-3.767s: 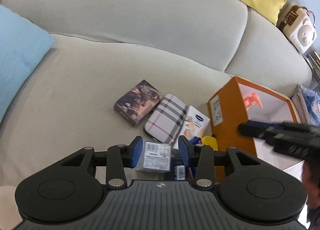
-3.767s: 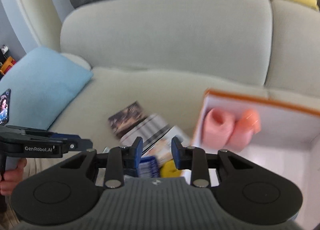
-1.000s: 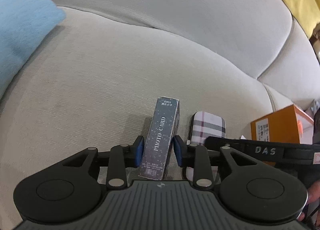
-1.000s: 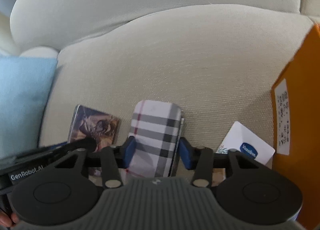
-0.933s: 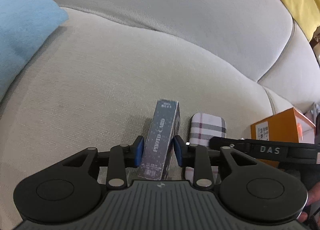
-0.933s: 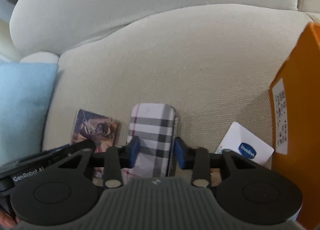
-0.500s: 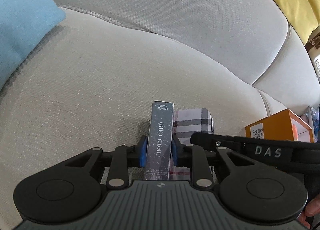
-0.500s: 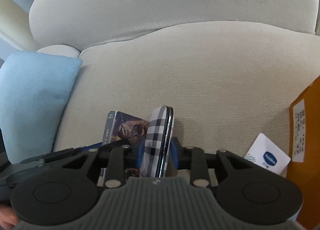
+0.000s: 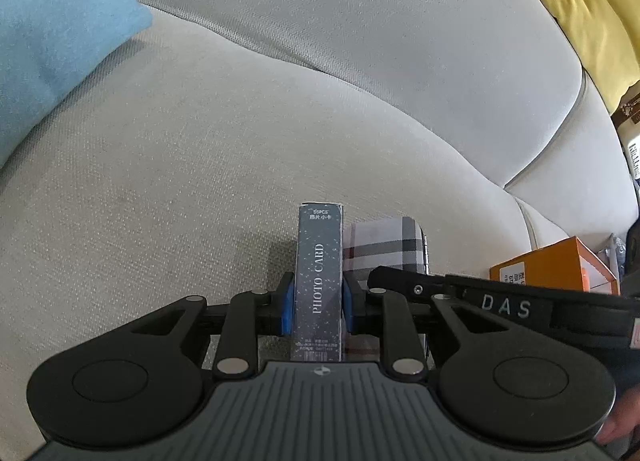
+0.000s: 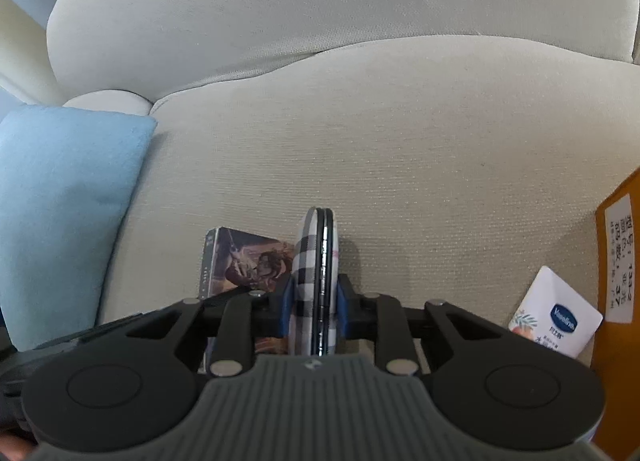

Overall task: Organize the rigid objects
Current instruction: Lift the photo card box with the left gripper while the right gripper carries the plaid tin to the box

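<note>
Edge-on grasps on the sofa seat (image 9: 200, 165): my left gripper (image 9: 318, 307) clamps the photo-card box (image 9: 319, 281) by its narrow faces. My right gripper (image 10: 313, 313), jaws closing, pinches the plaid case (image 10: 316, 281) upright, so I judge both can slot into the orange box (image 9: 552, 265) nearby.

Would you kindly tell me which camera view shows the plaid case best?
The right wrist view: the plaid case stands on edge, centred between the closing right claw pads, its seam visible. The left wrist view shows only part of its checked face, behind the photo card box and the right tool.
</note>
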A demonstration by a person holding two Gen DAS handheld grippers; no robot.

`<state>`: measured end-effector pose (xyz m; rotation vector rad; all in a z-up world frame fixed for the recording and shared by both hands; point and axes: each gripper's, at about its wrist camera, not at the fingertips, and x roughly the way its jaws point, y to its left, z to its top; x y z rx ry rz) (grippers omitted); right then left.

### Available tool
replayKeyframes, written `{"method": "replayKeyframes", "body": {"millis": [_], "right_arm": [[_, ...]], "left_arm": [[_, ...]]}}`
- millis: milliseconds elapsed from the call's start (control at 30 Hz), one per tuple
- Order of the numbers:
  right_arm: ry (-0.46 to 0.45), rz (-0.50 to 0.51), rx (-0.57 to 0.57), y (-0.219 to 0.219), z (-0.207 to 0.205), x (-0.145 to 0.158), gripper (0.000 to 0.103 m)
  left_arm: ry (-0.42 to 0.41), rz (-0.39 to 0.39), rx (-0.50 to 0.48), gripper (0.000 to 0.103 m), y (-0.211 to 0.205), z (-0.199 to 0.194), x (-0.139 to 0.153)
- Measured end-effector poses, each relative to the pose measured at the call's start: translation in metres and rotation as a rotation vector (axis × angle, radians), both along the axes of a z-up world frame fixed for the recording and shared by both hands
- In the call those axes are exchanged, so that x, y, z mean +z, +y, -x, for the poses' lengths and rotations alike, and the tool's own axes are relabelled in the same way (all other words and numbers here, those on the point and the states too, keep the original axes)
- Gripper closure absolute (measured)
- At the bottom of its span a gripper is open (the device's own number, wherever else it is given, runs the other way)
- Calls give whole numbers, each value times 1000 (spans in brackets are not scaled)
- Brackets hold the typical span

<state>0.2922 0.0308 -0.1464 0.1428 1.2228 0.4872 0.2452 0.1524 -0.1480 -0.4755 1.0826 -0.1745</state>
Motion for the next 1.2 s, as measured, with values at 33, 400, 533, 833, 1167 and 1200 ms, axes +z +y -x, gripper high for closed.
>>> {"method": "replayKeyframes", "body": {"millis": [33,400,533,833,1167,1200], "right_arm": [[-9,4,4,1,2,1,82],[-131,6,31,-21,26,38,83],[-178,-22,38,-47,37,63,83],[-256,-88,-2,-120,67,115,83],[-331,-114,-180,-244,103,147,83],[-330,-103,-211,-257,105,146,83]], "left_arm": [[-3,4,3,78,3,1,1],[-86,22,30,78,-12,26,36],[-116,57,26,78,-23,36,56],[-181,157,-38,78,-67,55,103],[-110,285,-157,78,-153,61,111],[-93,280,-173,78,-166,60,109]]}}
